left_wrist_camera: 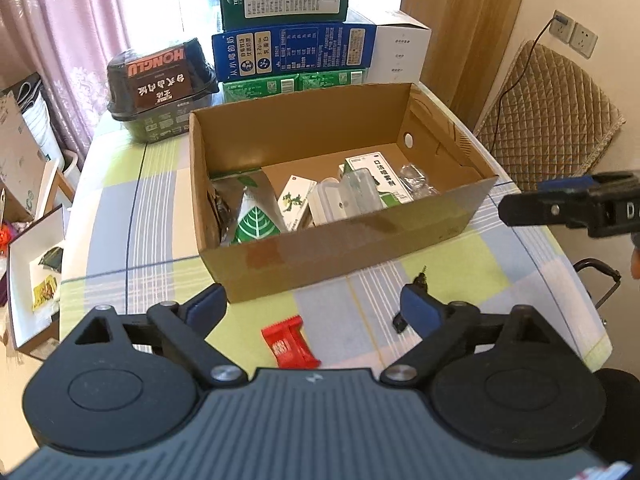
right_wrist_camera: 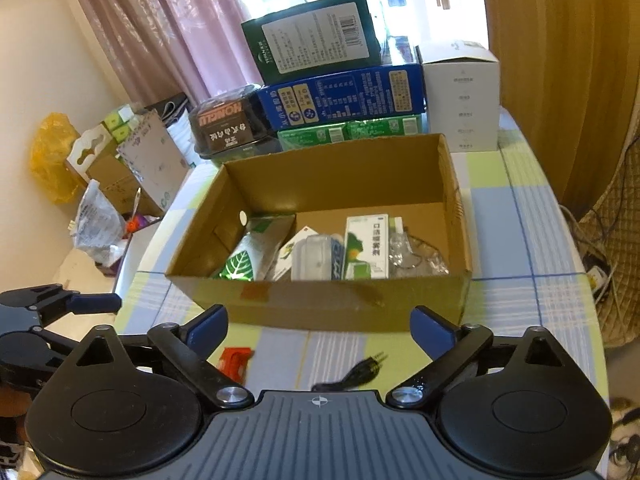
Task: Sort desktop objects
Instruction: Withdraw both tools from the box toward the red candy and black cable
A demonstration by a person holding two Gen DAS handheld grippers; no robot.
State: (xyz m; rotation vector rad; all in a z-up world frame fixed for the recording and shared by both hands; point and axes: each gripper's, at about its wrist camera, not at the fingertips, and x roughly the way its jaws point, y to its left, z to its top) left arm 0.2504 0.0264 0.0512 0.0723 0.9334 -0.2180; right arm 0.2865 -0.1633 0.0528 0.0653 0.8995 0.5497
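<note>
**Open cardboard box with sorted items; two loose items in front of it**

The cardboard box [left_wrist_camera: 352,256] stands open on the checked tablecloth [left_wrist_camera: 132,216], its long side facing you. Inside it, from your left, lie a green leaf-print pouch [left_wrist_camera: 254,222], a small white carton with a green figure [left_wrist_camera: 294,200], a clear plastic case [left_wrist_camera: 344,196], a green-and-white medicine carton [left_wrist_camera: 384,176] and a crumpled clear wrapper [left_wrist_camera: 416,180]. The far half of the box floor is bare.

On the cloth just in front of the box lie a red sachet [left_wrist_camera: 290,342] and, to its right and apart from it, a black cable with a metal plug [right_wrist_camera: 354,376]. In the left wrist view the cable is partly hidden behind a finger.

Your left gripper [left_wrist_camera: 316,306] hangs over the sachet with its jaws spread wide, holding nothing. Your right gripper [right_wrist_camera: 320,326] is likewise wide apart and empty, above the cable; neither touches the cloth.

Behind the box, stacked cartons rise against the window: green packs [right_wrist_camera: 348,132] at the bottom, a blue milk carton [right_wrist_camera: 344,96] on them, a dark green carton [right_wrist_camera: 316,38] on top, a white box [right_wrist_camera: 462,96] to the right. A dark tub marked HONGLU [left_wrist_camera: 160,76] sits to the left.
</note>
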